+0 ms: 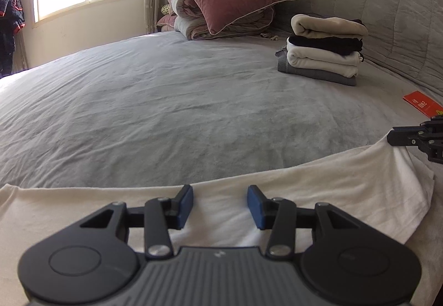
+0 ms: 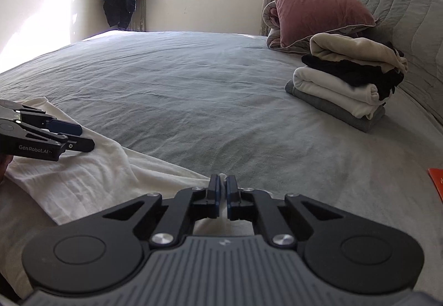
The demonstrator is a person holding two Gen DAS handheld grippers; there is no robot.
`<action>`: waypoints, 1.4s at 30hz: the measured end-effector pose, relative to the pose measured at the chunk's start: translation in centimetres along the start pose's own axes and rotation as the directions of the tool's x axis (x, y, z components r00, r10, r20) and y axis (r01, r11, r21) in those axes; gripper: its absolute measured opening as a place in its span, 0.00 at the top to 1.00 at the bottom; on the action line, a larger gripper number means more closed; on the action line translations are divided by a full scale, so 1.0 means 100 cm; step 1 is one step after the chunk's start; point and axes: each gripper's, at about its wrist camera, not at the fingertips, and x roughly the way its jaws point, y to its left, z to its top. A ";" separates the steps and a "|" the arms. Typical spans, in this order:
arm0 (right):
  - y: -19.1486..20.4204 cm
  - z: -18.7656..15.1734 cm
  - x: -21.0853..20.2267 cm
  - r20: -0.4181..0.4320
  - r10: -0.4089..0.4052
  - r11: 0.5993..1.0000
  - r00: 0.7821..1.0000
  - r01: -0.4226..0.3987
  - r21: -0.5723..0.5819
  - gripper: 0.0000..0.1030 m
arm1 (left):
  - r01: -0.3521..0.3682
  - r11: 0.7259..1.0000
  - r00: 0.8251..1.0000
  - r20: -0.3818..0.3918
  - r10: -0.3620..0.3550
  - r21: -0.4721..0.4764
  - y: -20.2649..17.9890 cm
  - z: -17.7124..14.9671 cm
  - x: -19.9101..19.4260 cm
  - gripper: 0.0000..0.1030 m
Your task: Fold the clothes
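Black grippers (image 1: 220, 206), blue-padded fingers (image 1: 186, 202)

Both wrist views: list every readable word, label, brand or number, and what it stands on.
"GenRobot.AI": on the side of the left gripper, in the right wrist view.
Red packet on the bed: light print, too small to read.
Small pale logo on each gripper's grey housing: no letters readable.
Nothing else carries text.

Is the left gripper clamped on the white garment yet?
No, the left gripper hangs open over the white garment, nothing pinched between its blue pads.
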 end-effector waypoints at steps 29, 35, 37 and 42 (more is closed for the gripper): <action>-0.025 -0.024 -0.032 -0.025 0.016 0.973 1.000 -0.010 0.229 0.71 | 0.016 0.999 0.999 0.034 -0.015 -0.038 -0.049 -0.021 -0.024 0.50; -0.007 -0.028 -0.031 -0.029 0.004 0.983 1.000 0.001 0.184 0.71 | 0.045 0.999 0.998 0.033 -0.045 -0.012 -0.056 -0.004 -0.024 0.50; -0.009 -0.028 -0.036 -0.011 0.005 0.976 1.000 -0.002 0.216 0.71 | 0.077 0.997 0.997 0.029 -0.077 0.004 -0.061 0.007 -0.021 0.50; -0.015 -0.035 -0.044 0.009 0.035 0.948 0.999 -0.037 0.315 0.71 | 0.202 0.979 0.978 -0.039 -0.203 -0.014 -0.076 0.039 0.010 0.54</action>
